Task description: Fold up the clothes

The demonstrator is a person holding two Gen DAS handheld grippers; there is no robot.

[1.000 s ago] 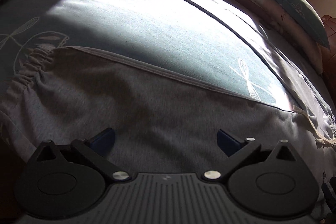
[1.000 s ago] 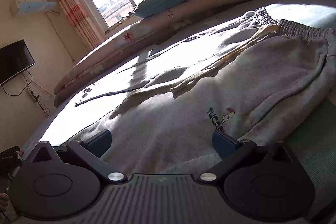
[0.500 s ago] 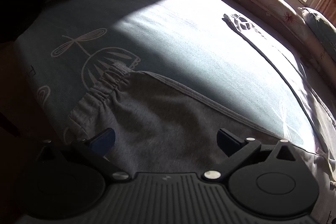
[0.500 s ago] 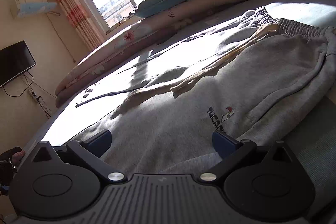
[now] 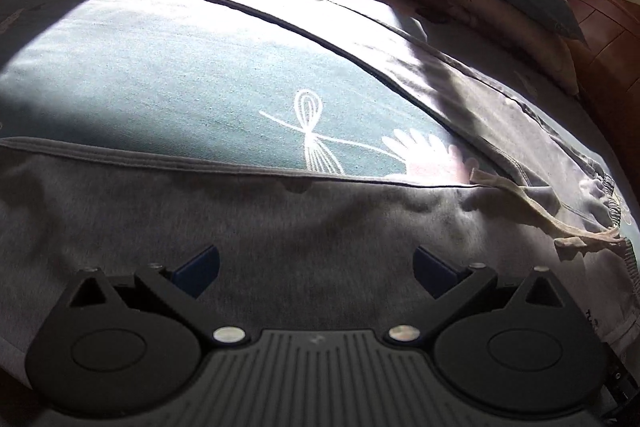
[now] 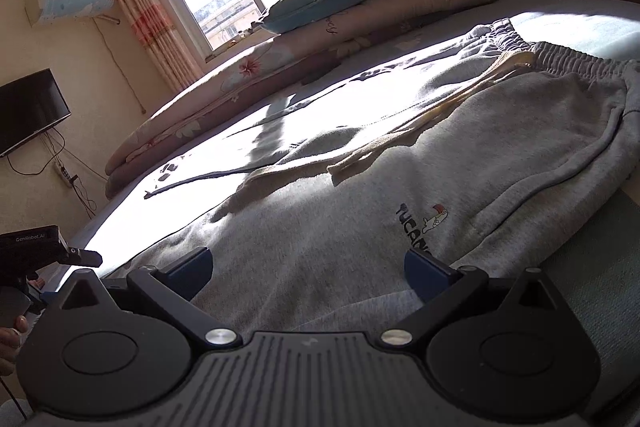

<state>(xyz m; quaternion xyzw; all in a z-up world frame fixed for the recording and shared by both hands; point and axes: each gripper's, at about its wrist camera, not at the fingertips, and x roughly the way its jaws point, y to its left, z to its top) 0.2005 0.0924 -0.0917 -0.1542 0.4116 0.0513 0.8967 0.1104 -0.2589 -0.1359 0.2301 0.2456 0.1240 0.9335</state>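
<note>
Swinging back from the cuff end toward mid-leg, left gripper (image 5: 316, 265) now wide open, holding nothing, low over grey sweatpants (image 5: 280, 235) spread on the bed (image 5: 160, 67); right gripper (image 6: 306, 263) unmoved, equally open and empty near the logo, lower centre. No fold started.

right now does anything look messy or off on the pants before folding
Mostly tidy: the grey sweatpants lie spread flat on the bed. The cream drawstring is the one stray thing, trailing loose from the waistband across the front. Both the left gripper and the right gripper are open above the fabric.
</note>
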